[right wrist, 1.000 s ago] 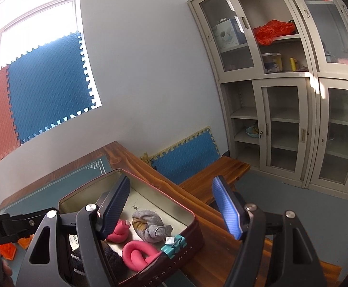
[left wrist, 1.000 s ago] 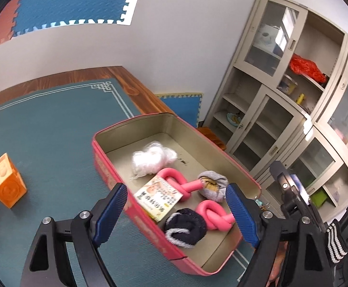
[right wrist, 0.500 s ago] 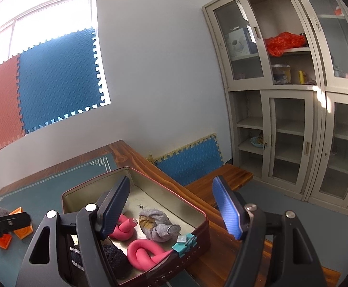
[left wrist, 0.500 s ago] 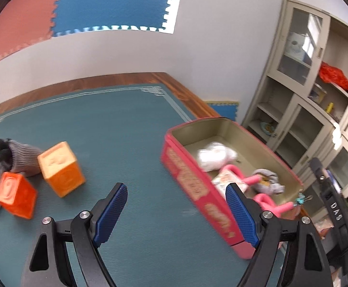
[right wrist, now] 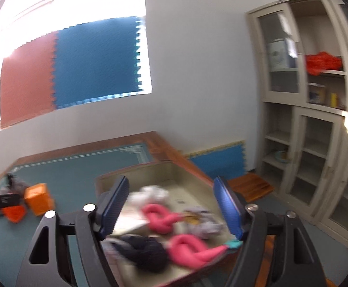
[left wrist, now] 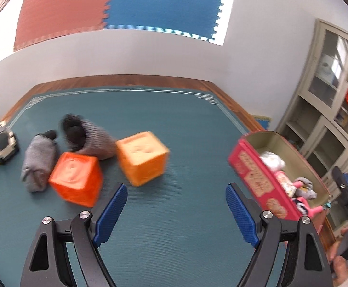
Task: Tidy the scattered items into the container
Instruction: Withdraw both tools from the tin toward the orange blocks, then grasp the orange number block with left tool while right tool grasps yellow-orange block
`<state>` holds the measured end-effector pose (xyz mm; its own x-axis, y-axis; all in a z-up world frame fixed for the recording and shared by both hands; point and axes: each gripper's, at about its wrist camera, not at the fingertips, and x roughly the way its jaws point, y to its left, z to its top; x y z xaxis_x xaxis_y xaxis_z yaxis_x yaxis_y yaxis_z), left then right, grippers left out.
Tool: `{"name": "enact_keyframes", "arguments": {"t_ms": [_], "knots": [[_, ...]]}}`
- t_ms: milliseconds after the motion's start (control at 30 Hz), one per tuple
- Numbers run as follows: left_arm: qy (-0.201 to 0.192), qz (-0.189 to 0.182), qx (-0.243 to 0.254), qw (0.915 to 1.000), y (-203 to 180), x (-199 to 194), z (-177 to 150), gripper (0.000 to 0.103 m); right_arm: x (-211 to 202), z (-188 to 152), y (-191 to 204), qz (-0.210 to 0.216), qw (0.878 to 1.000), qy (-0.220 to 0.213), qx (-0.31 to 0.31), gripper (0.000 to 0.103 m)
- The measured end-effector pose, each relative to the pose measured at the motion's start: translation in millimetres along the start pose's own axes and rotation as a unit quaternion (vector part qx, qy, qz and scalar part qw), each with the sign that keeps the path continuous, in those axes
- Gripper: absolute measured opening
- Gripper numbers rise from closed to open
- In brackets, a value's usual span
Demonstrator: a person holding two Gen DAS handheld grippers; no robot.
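The left gripper (left wrist: 176, 209) hangs over the teal mat (left wrist: 174, 124) on the bench, its jaws spread wide with nothing between them. Ahead of it lie a red-orange cube (left wrist: 77, 179) and a lighter orange cube (left wrist: 141, 157), near each other, with a grey rolled sock (left wrist: 38, 162) and a grey sock with a dark cuff (left wrist: 87, 138) just behind them. The pink tin box (left wrist: 260, 179) stands well apart at the right, its lid off. The right gripper (right wrist: 171, 208) hovers above that tin, jaws likewise released and empty; inside, blurred, lie pink knotted foam pieces (right wrist: 162, 217), a dark sock ball (right wrist: 145, 253) and a white wad (right wrist: 154, 192)
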<state>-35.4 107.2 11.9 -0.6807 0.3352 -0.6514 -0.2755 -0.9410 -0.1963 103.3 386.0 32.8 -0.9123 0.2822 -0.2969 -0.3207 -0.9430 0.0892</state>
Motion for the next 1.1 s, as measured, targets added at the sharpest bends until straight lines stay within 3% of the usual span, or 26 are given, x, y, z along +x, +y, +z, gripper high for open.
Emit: {"name": "enact_keyframes", "arguments": {"t_ms": [233,367,567,1033,1100], "knots": [[-0.001,0.049,-0.04,0.998,65,-3,-2,0.086,7,14,78,0.144,0.986,0.055,-0.061,0.082],[0.005,0.068,-0.039,0.9969,86,4,-4,0.086,27,8,113,0.196,0.973,0.107,-0.061,0.082],[0.02,0.075,-0.025,0.9966,103,27,-5,0.086,42,-8,142,0.201,0.969,0.133,-0.062,0.082],[0.044,0.069,-0.026,0.9963,112,69,-2,0.085,65,-28,149,0.192,0.965,0.161,-0.081,0.082],[0.046,0.064,-0.025,0.9965,112,70,-2,0.055,65,-31,152,0.193,0.964,0.162,-0.086,0.082]]}}
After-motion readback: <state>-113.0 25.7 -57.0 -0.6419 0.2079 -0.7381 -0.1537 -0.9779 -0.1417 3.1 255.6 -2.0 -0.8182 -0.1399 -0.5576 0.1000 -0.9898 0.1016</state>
